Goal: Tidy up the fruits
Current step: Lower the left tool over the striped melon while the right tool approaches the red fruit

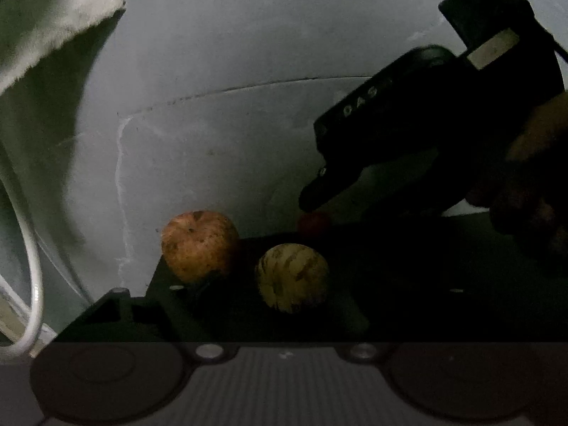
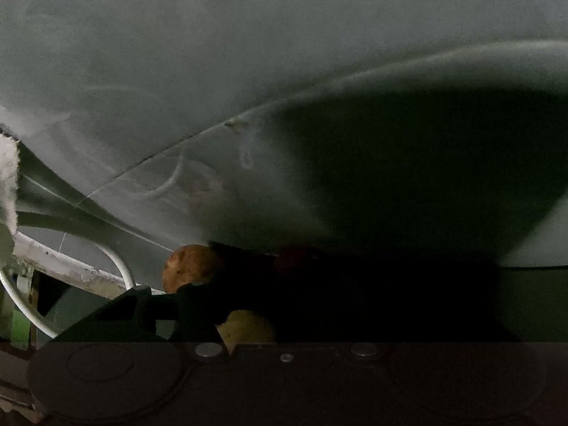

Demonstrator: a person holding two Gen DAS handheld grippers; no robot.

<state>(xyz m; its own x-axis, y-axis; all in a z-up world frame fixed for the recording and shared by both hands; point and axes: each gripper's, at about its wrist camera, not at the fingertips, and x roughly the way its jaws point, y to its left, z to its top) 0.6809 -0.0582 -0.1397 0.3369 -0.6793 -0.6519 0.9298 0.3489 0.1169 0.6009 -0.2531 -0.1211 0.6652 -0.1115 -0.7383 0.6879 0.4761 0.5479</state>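
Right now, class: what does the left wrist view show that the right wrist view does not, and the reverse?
Only the left wrist view shows the right gripper hovering over the small red fruit, and the striped yellow fruit's markings. Only the right wrist view shows the chipped white frame. Both share the brownish apple, the white cable and the grey floor.

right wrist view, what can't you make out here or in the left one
- Small red fruit, right wrist view: deep shadow, kind unclear.
- Yellow striped fruit, right wrist view: lower part cut off by the gripper's own body.
- Right gripper, left wrist view: fingertips lost in darkness above the red fruit; contact unclear.
- Left gripper, left wrist view: fingers merge with shadow near the brown apple.
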